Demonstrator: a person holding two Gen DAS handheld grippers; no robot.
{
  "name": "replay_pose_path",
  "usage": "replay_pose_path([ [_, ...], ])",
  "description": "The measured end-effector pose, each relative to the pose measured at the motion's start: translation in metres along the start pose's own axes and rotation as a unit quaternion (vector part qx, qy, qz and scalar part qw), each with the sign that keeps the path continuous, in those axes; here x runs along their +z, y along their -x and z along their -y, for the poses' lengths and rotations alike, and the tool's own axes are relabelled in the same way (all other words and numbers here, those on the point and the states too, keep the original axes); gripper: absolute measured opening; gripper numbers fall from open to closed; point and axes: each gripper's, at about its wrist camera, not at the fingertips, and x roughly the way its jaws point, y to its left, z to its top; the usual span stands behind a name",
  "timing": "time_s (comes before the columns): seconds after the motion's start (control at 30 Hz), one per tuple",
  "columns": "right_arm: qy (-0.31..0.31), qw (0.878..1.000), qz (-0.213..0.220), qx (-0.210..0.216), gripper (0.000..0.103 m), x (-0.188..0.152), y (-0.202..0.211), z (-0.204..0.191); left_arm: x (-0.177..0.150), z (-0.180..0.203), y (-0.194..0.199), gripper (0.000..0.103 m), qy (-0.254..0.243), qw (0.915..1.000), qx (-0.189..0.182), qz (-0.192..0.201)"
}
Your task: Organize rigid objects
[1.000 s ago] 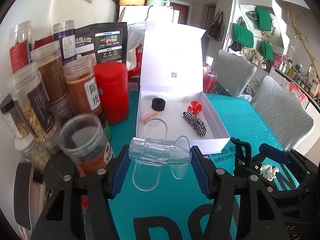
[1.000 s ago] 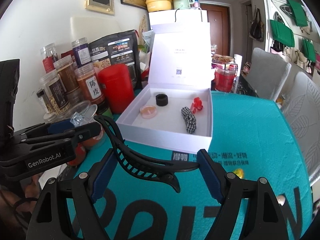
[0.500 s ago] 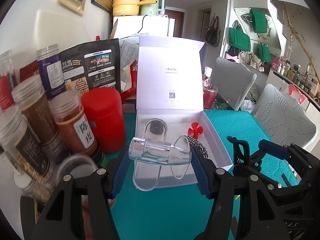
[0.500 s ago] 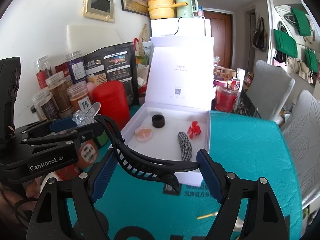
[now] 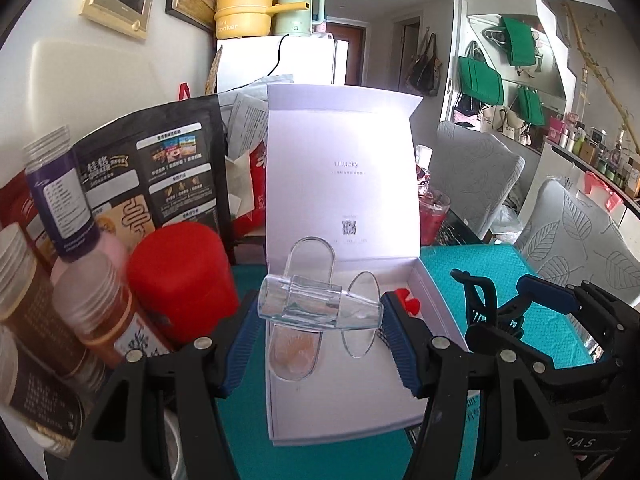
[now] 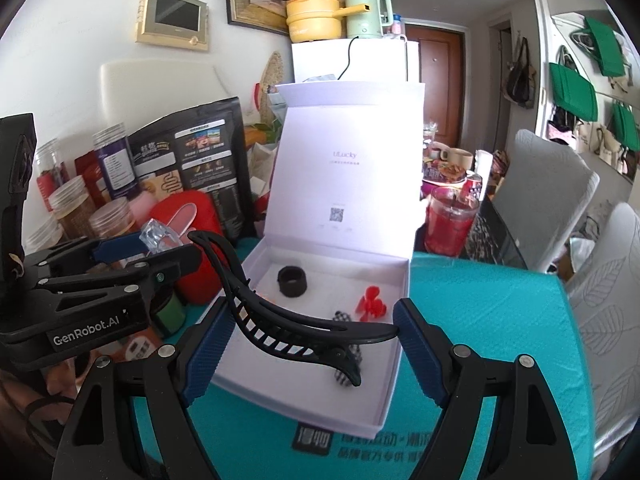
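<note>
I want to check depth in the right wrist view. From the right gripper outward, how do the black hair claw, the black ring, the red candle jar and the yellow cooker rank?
1. black hair claw, between the right gripper pads.
2. black ring, in the box, rear left.
3. red candle jar, behind the box, right.
4. yellow cooker, atop the fridge, far back.

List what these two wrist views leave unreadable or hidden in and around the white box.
- Left wrist: the clear hair clip in the left gripper covers the box floor; the red flower clip barely peeks out.
- Right wrist: the black claw clip in the right gripper hides the checkered piece partly.
- Jar labels, left wrist: blurred, edge-cut.
</note>
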Motion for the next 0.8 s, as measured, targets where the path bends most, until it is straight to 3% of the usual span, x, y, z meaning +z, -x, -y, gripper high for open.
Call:
replay_pose_path([
  [0.5, -0.003, 1.000, -0.018, -0.008, 0.081, 0.038, -0.063, 0.025, 0.031, -0.011, -0.061, 0.060, 0.015, 0.9996, 0.020, -0.013],
  [0.8, -0.019, 0.999, -0.047, -0.015, 0.081, 0.034, -0.099, 0.035, 0.019, -0.017, -0.103, 0.060, 0.023, 0.9983, 0.026, -0.048],
])
